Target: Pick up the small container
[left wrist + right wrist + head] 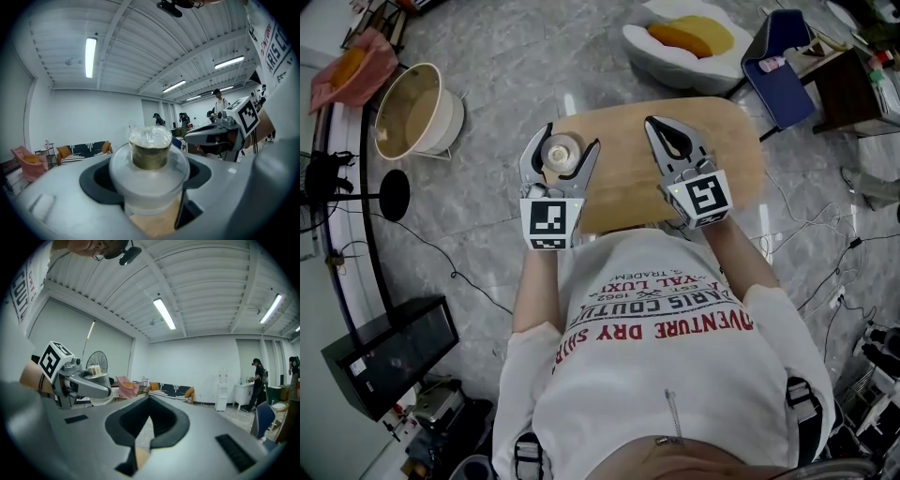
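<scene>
The small container [560,150] is a clear round jar with a pale lid, held between the jaws of my left gripper [567,141] over the left end of the wooden table [623,183]. In the left gripper view the container [150,161] fills the gap and both jaws press on its sides. My right gripper [673,141] hovers over the middle of the table, shut and empty. Its tips meet in the right gripper view [149,399], where the left gripper [89,383] with the container [95,370] shows at the left.
A cream round tub [414,112] stands on the floor at the left, with a black fan base [394,194] below it. Beyond the table lie a white cushion seat [689,47] and a blue chair [778,70]. Cables run across the floor at the right.
</scene>
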Tool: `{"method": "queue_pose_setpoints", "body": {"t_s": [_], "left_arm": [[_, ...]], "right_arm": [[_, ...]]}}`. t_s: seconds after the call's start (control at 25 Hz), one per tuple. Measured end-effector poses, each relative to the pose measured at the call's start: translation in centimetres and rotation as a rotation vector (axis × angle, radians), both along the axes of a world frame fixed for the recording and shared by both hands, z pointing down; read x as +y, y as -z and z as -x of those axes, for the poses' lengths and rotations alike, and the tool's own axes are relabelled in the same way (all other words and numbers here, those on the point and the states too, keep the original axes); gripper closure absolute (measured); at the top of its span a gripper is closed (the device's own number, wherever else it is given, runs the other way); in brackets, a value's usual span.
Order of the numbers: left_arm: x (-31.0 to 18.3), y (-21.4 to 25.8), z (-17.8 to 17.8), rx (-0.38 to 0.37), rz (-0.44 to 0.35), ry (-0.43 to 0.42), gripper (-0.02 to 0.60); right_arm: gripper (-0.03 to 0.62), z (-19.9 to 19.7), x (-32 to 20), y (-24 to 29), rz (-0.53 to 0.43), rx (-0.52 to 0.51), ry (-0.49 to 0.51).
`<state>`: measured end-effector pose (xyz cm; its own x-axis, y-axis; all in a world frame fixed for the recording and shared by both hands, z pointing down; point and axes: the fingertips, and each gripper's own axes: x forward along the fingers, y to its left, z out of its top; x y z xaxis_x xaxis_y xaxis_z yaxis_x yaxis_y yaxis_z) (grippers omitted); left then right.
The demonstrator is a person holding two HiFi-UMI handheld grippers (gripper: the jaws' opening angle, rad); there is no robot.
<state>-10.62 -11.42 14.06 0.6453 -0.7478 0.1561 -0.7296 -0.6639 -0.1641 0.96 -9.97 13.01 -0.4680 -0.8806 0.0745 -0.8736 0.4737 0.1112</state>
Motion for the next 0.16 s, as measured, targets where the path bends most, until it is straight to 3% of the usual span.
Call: {"method": "queue_pose_setpoints", "body": {"t_s": [0.16], "left_arm": [[-0.15,-0.37,-0.14,-0.007,0.003,-0.006,0.239]], "right_arm": [[0.608,0.21,-0.1,-0.24,0.005,0.0,0.003]]}}
